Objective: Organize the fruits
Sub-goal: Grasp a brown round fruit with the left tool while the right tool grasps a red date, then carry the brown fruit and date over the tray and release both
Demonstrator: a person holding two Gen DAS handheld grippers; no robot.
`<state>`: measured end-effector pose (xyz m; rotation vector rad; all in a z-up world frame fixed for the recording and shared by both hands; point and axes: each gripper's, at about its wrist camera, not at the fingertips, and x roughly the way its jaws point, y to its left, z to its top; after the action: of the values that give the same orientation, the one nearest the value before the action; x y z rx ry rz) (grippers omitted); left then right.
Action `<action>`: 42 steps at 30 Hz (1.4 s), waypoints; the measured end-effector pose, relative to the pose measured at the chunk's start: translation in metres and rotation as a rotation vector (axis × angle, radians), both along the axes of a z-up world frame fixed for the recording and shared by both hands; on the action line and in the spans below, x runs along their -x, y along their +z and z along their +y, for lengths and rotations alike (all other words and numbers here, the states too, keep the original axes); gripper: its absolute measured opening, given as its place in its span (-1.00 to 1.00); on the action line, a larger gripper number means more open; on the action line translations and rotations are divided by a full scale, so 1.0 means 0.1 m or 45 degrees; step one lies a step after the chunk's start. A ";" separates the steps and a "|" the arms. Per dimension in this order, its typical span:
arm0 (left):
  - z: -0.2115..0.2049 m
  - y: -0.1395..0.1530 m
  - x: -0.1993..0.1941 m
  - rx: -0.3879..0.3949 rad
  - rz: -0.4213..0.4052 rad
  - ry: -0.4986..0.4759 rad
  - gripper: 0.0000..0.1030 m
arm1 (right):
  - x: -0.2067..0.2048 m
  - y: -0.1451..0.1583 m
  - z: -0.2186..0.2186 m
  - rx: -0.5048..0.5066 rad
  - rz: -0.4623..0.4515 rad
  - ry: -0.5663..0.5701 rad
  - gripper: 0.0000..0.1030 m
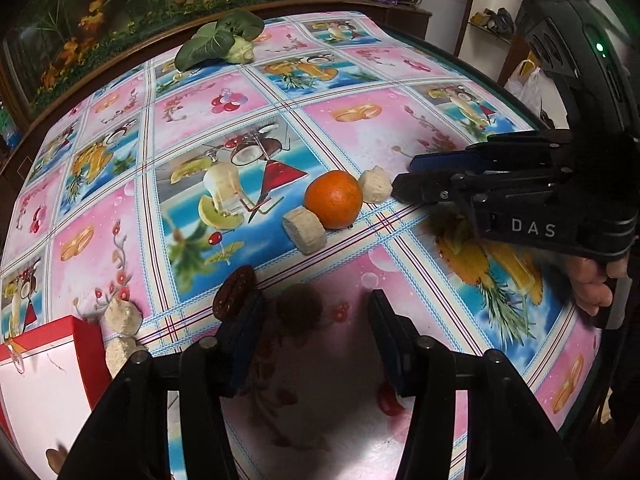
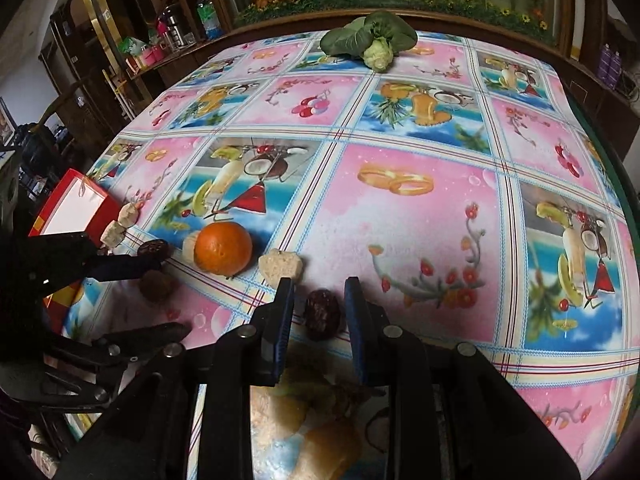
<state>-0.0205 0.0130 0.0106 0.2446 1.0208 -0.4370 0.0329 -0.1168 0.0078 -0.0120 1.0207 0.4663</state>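
- The left gripper (image 1: 312,300) has its fingers spread wide apart, clamping nothing.
- A dark red slice (image 1: 236,292), round, flat and speckled, sits against the tip of the left-hand finger. The other finger is well apart from it. The slice's blurred shadow falls on the surface between the two fingertips, so it looks raised off the cloth.
- Straight ahead of the left fingers lies an orange (image 1: 334,199). It is whole and round, with bright, finely dimpled skin.
- A pale cut chunk (image 1: 305,230), beige and crumbly-looking, touches the orange on the side nearer my fingers. A second pale chunk (image 1: 376,184) lies just beyond the orange, to the right.
- Left of the left fingers, two more pale pieces (image 1: 122,316) lie one behind the other beside a red box (image 1: 88,340) with a white inside.
- The right gripper (image 2: 320,286) is also parted. A second dark red slice (image 2: 322,314) lies between its fingers, with a thin gap on each side, so I read no grip on it.
- Just ahead of the right gripper's left fingertip is the second pale chunk. The orange is further ahead and to the left.
- Far ahead of both pairs of fingers, near the far edge of the surface (image 1: 360,128), a leafy green vegetable (image 2: 372,42) with a pale stem base lies on the fruit-patterned cloth.
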 end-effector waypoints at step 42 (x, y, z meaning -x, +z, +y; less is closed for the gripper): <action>1.30 0.36 0.73 -0.130 -0.137 0.312 -0.58 | 0.47 0.35 1.04 -0.307 -0.115 0.249 -0.62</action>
<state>-0.0936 0.1429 0.0464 0.2286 0.9545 -0.1482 -0.0140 -0.0129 0.0428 0.0821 0.8729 0.7583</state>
